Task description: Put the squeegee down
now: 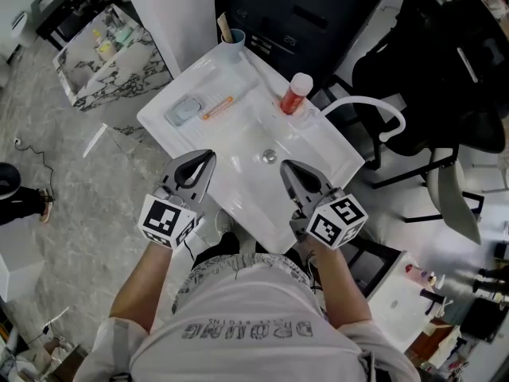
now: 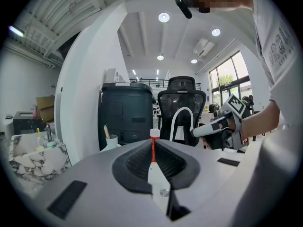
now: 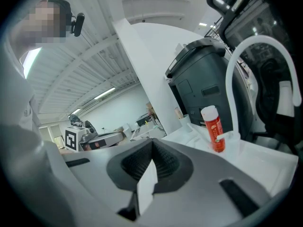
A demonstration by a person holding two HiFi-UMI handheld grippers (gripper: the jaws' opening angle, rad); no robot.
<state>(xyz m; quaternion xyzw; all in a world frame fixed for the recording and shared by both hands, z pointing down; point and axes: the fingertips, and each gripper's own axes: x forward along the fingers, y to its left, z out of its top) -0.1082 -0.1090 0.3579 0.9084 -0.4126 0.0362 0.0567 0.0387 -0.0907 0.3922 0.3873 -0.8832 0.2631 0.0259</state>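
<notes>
Squeegee [image 1: 181, 111] location?
— Probably the grey-blue item lying flat on the white sink [image 1: 246, 189] top, ahead of the left tongs [image 1: 209, 156] and well apart from them. Identification is uncertain. An orange-handled item [image 1: 216, 108] lies just beside it.
— Tongs state?
— Left tongs: clenched, nothing between the jaws. Right tongs [image 1: 285, 166]: clenched, empty. Both are over the near part of the sink, with the drain [image 1: 269, 156] between their tips. A red bottle [image 1: 296, 94] stands ahead of the right tongs.
</notes>
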